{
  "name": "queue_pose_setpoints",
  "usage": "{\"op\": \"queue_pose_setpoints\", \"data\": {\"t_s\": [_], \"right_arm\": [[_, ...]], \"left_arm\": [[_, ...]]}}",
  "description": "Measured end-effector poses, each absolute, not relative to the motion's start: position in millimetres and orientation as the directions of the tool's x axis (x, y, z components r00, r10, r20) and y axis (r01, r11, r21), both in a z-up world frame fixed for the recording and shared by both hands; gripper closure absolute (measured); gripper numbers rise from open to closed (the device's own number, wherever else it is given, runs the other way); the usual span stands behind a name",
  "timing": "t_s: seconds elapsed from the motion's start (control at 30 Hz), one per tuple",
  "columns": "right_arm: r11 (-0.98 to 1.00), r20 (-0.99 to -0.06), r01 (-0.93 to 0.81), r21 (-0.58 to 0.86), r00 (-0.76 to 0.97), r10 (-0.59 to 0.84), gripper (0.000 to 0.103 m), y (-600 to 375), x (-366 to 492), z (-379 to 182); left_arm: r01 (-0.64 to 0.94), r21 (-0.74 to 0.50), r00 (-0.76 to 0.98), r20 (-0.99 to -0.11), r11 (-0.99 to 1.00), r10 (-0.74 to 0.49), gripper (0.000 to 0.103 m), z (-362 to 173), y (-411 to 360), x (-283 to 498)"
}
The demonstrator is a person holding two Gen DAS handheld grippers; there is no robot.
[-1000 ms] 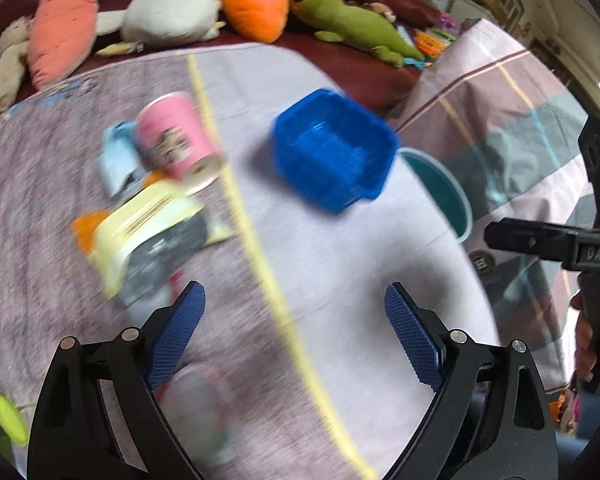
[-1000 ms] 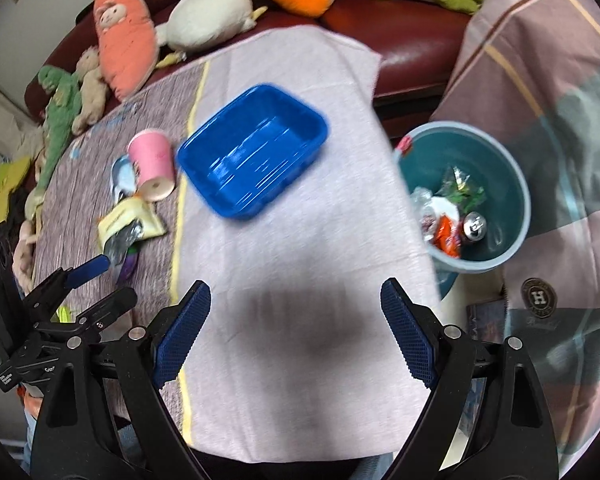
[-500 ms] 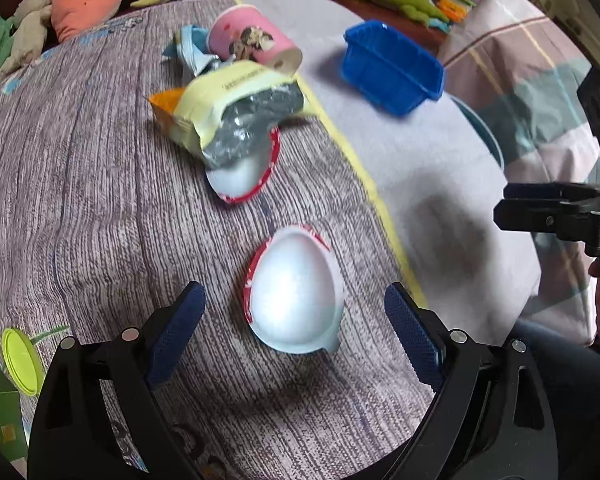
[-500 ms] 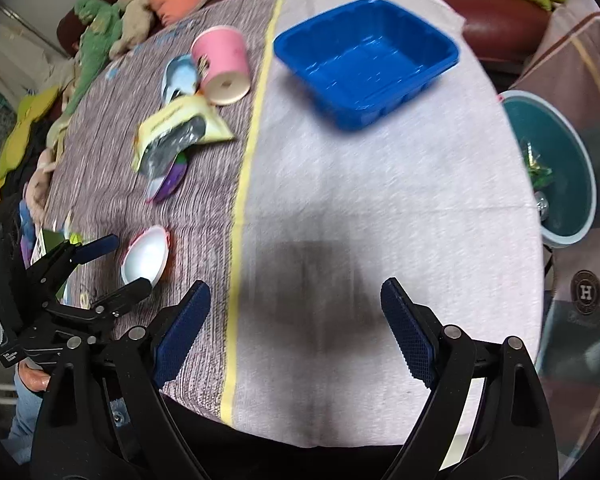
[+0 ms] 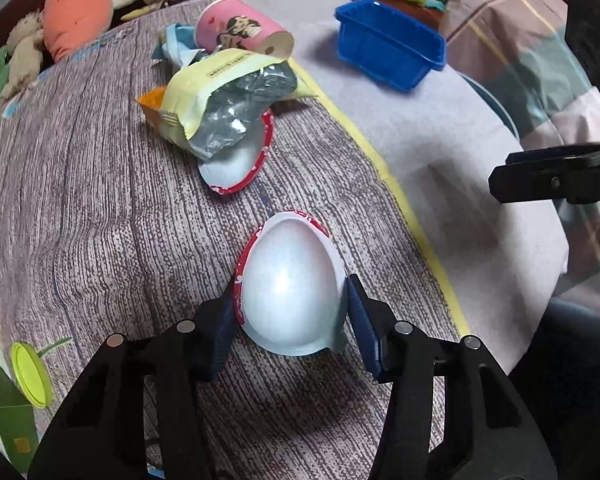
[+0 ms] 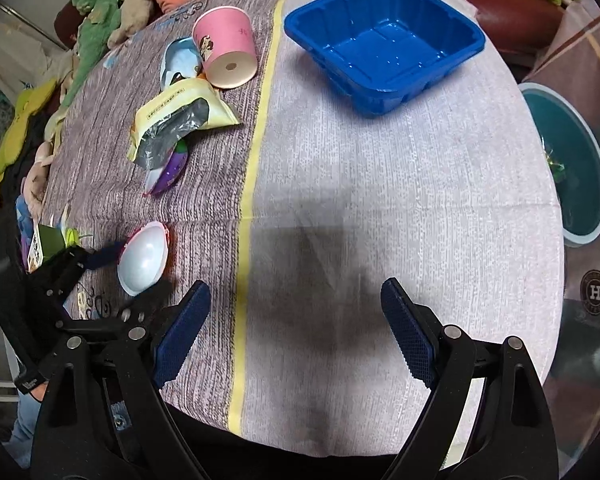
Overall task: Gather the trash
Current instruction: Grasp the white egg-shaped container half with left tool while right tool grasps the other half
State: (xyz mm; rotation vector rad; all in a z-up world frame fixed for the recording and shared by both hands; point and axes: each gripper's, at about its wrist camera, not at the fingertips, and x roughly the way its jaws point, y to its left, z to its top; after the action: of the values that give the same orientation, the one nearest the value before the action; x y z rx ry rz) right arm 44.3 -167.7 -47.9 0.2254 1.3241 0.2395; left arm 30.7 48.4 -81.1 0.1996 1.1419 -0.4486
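A white egg-shaped plastic half shell [image 5: 292, 280] with a red rim lies dome-up on the brown-striped tablecloth. My left gripper [image 5: 290, 320] straddles it, its jaws closing, and both blue pads touch the shell's sides. The right wrist view shows the same shell [image 6: 142, 260] with the left gripper around it. My right gripper [image 6: 296, 328] hangs open over bare pale cloth, nothing between its fingers. A second half shell [image 5: 240, 160], a yellow foil wrapper [image 5: 220, 92] and a pink paper cup [image 5: 240, 30] lie farther back.
A blue plastic tray [image 6: 384, 36] sits on the pale cloth at the back. A teal bin [image 6: 576, 168] with trash in it stands beyond the table's right edge. A green carton with a lime cap [image 5: 28, 376] is at the left edge. Plush toys line the sofa behind.
My left gripper came down over the white half shell and its jaws narrowed onto it. The right gripper dropped closer to the pale cloth and stayed wide.
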Motion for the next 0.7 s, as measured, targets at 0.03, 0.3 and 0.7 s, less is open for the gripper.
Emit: {"op": "queue_pose_setpoints", "data": {"t_s": [0.03, 0.3, 0.7], "right_arm": [[0.95, -0.924, -0.05, 0.307, 0.225, 0.31, 0.02, -165, 47, -47], [0.919, -0.894, -0.078, 0.387, 0.214, 0.394, 0.02, -143, 78, -45], [0.882, -0.875, -0.154, 0.445, 0.134, 0.465, 0.054, -71, 130, -60]], "left_arm": [[0.432, -0.086, 0.344, -0.904, 0.898, -0.253, 0.051, -79, 51, 34], [0.292, -0.173, 0.422, -0.859, 0.941, -0.289, 0.051, -54, 106, 60], [0.171, -0.257, 0.453, -0.837, 0.951, -0.307, 0.051, -51, 152, 85]]}}
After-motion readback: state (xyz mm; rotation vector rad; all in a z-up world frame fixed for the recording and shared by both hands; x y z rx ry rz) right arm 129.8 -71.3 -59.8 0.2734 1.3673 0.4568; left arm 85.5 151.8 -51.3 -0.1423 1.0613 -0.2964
